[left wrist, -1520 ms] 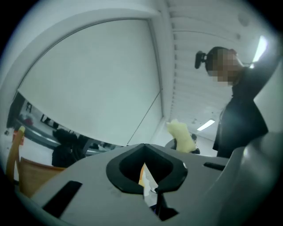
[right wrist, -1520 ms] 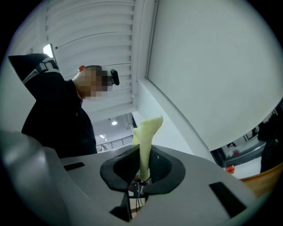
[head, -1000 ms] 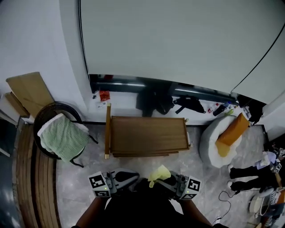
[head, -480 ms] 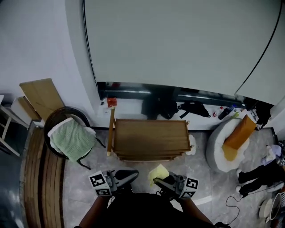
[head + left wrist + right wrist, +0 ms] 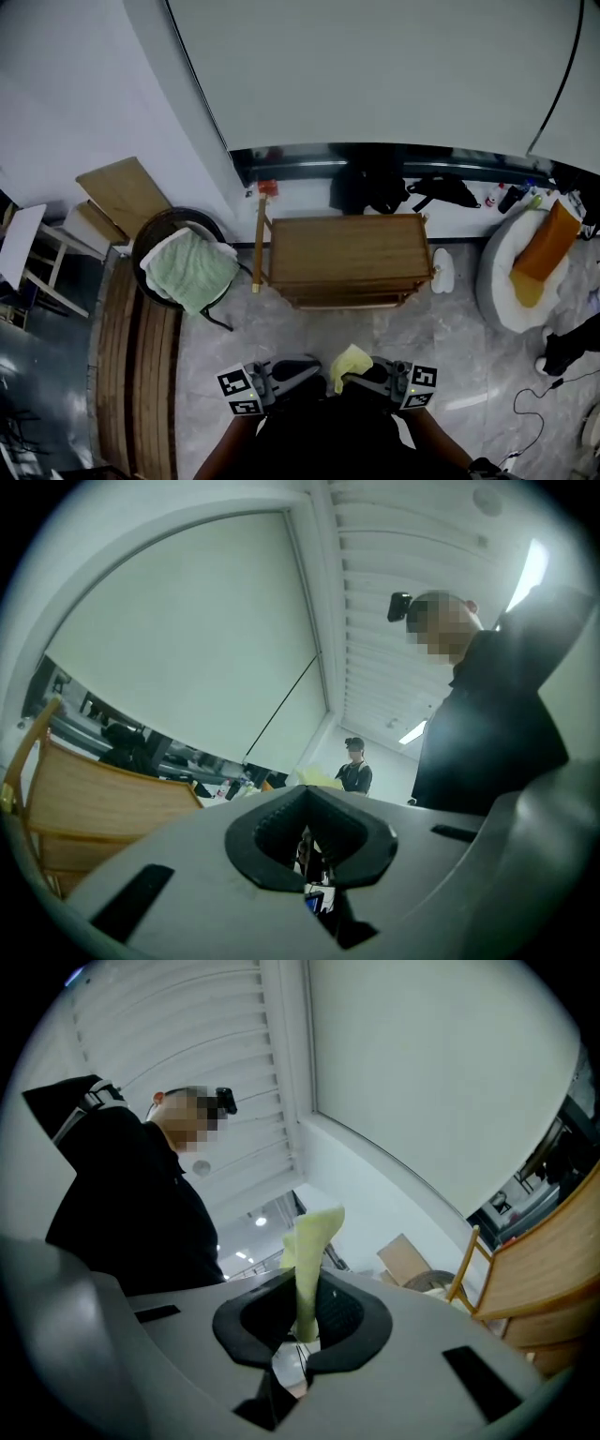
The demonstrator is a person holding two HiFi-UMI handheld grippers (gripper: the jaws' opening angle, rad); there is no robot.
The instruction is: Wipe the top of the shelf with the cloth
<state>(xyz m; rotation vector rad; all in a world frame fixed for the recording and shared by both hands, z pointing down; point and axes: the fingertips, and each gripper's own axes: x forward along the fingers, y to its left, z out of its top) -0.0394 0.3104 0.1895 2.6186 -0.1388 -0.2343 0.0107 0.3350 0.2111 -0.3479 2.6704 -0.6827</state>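
The low wooden shelf (image 5: 349, 255) stands against the wall below the big window, its top bare. It also shows in the left gripper view as a wooden shelf (image 5: 94, 794) at the left, and as a shelf edge (image 5: 544, 1260) at the right of the right gripper view. A yellow-green cloth (image 5: 351, 362) sticks up from my right gripper (image 5: 358, 373), which is shut on it; the cloth (image 5: 307, 1255) rises between the jaws. My left gripper (image 5: 302, 369) is shut and holds nothing. Both grippers hang near my body, well short of the shelf.
A round dark chair with a green towel (image 5: 192, 272) stands left of the shelf. A white round seat with an orange cushion (image 5: 536, 264) is at the right. Wooden boards (image 5: 122, 192) lean on the wall. Dark bags (image 5: 370, 192) lie behind the shelf. A person (image 5: 354, 771) stands far off.
The head view has shifted left, so the shelf now sits further right and a little lower in view. Both grippers stay low near my body, the cloth still in the right one.
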